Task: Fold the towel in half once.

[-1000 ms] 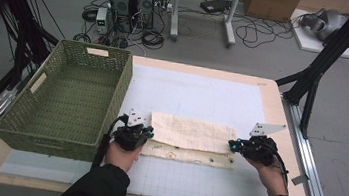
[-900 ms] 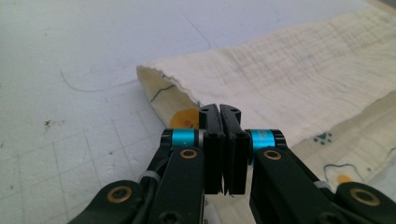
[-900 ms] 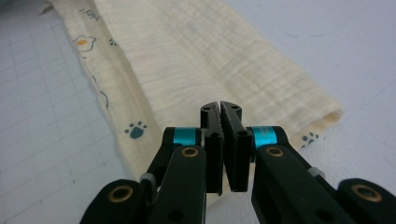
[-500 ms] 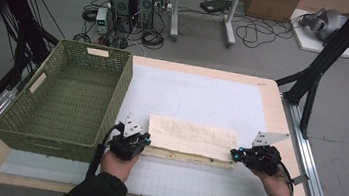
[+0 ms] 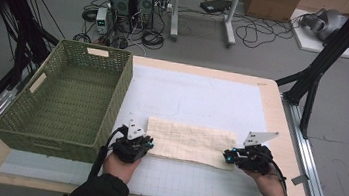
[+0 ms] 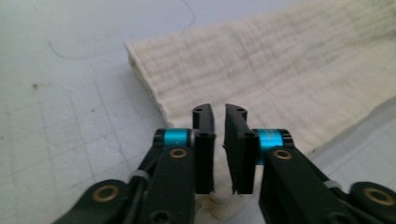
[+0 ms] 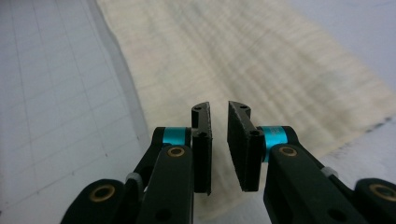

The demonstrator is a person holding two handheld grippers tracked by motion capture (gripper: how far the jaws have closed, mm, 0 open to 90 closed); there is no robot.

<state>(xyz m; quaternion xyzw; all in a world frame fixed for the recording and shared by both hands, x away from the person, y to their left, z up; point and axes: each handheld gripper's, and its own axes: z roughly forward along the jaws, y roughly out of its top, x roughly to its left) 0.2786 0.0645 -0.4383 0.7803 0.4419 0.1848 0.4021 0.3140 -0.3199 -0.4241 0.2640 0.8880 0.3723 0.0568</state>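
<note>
A cream cloth (image 5: 189, 142) lies folded into a flat rectangle on the white mat (image 5: 203, 96). My left gripper (image 5: 145, 145) is at its front left corner. In the left gripper view the jaws (image 6: 219, 114) stand almost together, with a bunch of the cloth (image 6: 280, 70) caught low between them. My right gripper (image 5: 228, 157) is at the front right corner. Its jaws (image 7: 218, 112) have just been opening and show a clear gap. The cloth (image 7: 257, 60) lies under them and nothing is pinched.
A green woven basket (image 5: 124, 79) stands at the left of the table, close to my left hand. A metal rail (image 5: 313, 160) runs along the table's right edge. Bare mat stretches behind the cloth.
Both hands drew back toward the table's front edge, pulling the cloth's top layer over the strip that showed beneath it. The cloth now lies as one flat rectangle.
</note>
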